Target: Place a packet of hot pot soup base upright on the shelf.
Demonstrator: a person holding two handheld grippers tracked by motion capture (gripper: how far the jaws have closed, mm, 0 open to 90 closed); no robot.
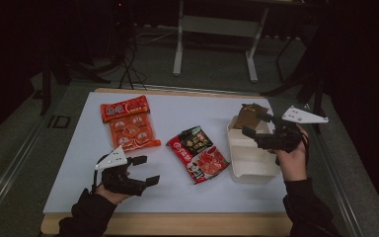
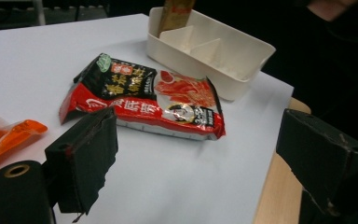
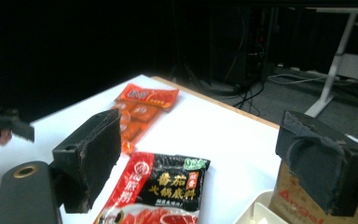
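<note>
Two open hand-held grippers over the desk (image 1: 177, 116)

The right hand-held gripper (image 1: 250, 124) stands wide open and empty above the white tray (image 1: 252, 170), brown packet (image 1: 249, 116) at its 12 o'clock end; the left hand-held gripper (image 1: 146, 170), open and empty, faces the red-black packet (image 1: 198, 153).

Three food packets in all: one orange packet (image 1: 129, 123) at the far left, one red-and-black packet (image 1: 198, 152) in the middle, and one brown packet (image 1: 249, 116), apparently standing in the single white divided tray (image 1: 250, 163) at the right.
</note>
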